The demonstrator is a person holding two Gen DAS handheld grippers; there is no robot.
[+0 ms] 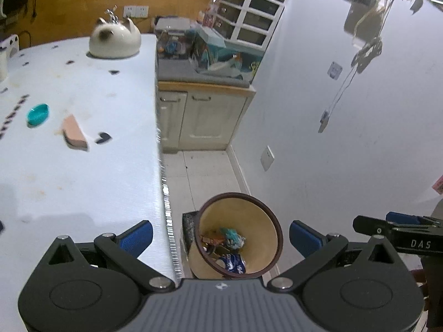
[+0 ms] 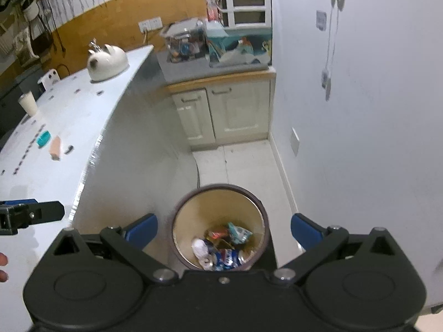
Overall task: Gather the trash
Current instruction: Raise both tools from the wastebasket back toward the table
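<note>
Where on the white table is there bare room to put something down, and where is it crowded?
The white table is bare along its near part, between the pink rectangular sponge and the metal edge. Another free patch lies between the sponge and the white cat-shaped ceramic pot. The left side is busier: the teal oval dish and dark marks. The grey cabinet top is crowded.

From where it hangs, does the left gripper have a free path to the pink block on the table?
Probably yes. The left gripper, tongs open and empty, hangs at the table edge; only bare tabletop lies before the pink block, and the teal cap sits aside.
</note>
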